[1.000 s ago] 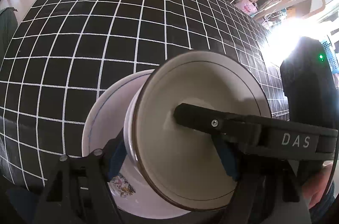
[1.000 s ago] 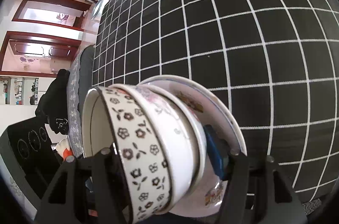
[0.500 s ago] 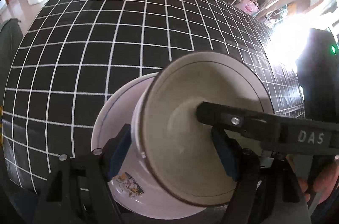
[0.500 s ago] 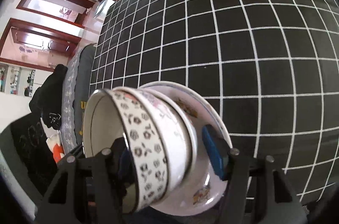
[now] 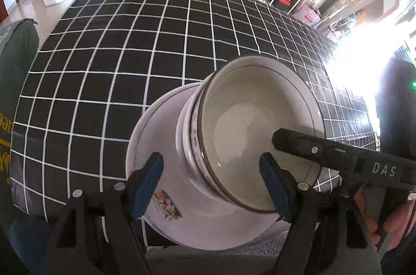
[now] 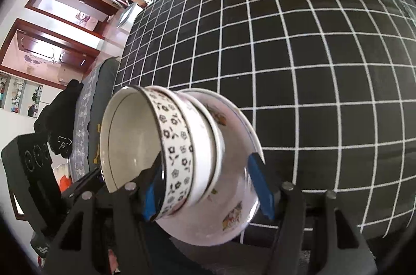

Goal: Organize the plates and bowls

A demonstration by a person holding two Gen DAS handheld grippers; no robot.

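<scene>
In the left wrist view, a stack of dishes filled the lower centre of the frame, tilted on its side above the black grid-patterned tablecloth [image 5: 145, 46]: a wide white plate [image 5: 161, 134] with a small flower print at its lower rim, a pale bowl [image 5: 186, 134] nested against it, and a patterned bowl [image 5: 260, 124] with a dark rim whose hollow faced the camera. The left gripper [image 5: 212, 184] stood wide, one blue pad on the plate's rim at lower left and the other inside the patterned bowl at lower right, so the stack was clamped between them. A black finger of the right gripper [image 5: 338, 155] reached in from the right edge, its tip over the bowl's inner wall, with part of a hand [image 5: 390, 220] below it. In the right wrist view the same stack sat at lower centre, the patterned bowl's black flower band turned toward the left of the frame and the plate toward the right. The right gripper was also well spread, one blue pad inside the patterned bowl's rim, the other against the plate's back, gripping the stack. A dark chair [image 6: 98, 82] stood at the table's left edge.
</scene>
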